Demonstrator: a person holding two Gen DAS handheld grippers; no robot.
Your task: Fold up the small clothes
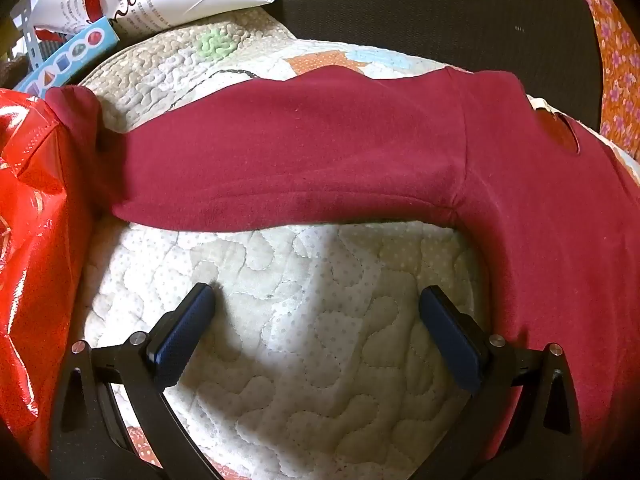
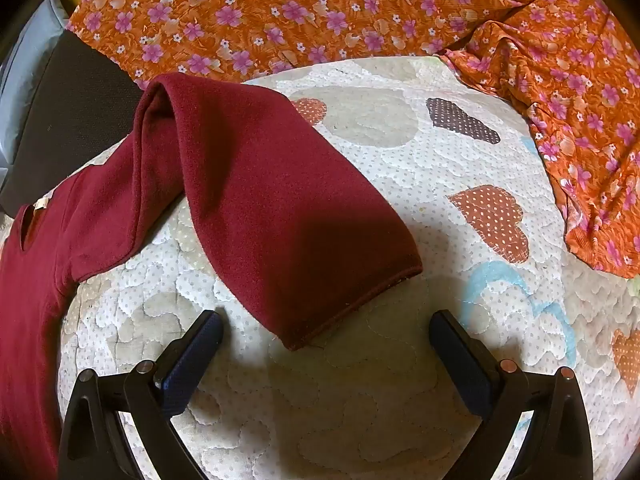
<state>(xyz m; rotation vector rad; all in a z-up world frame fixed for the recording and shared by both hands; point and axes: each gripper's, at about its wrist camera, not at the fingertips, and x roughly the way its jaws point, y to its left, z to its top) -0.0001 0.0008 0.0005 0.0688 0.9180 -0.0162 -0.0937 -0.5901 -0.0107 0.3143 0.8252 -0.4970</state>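
On a quilted cream bedspread [image 1: 280, 360] we saw a small maroon long-sleeved top [image 1: 560, 240] lying flat, its body between the two views and one sleeve running out to each side. From the left wrist view, the left sleeve [image 1: 280, 152] stretched straight across the quilt, its cuff reaching a shiny red bag [image 1: 32, 220] at the edge. The left gripper [image 1: 316, 300] hovered just short of that sleeve, tilted downward, its jaws spread as wide as they go, with only bare quilt between the blue pads [image 1: 184, 332]. From the right wrist view, the right sleeve [image 2: 280, 200] was bent at the elbow and doubled back toward us, its hemmed cuff [image 2: 356, 308] lying just ahead of the right gripper [image 2: 326, 324], which was likewise fully spread and gripping nothing. An orange flowered cloth [image 2: 320, 8] lay beyond the quilt, and a dark cushion [image 1: 440, 20] sat behind the top near its collar. We judged that folding had barely started and that the sleeves were the step in hand. To do it well, we would pinch each sleeve near its cuff, catching both layers of fabric but none of the quilt beneath, then lift only slightly and carry it across the chest so the crease fell at the shoulder seam. The soft knit would likely sag and drag, so slow, low moves seemed wise, and the bent right sleeve would need straightening before it was laid over.
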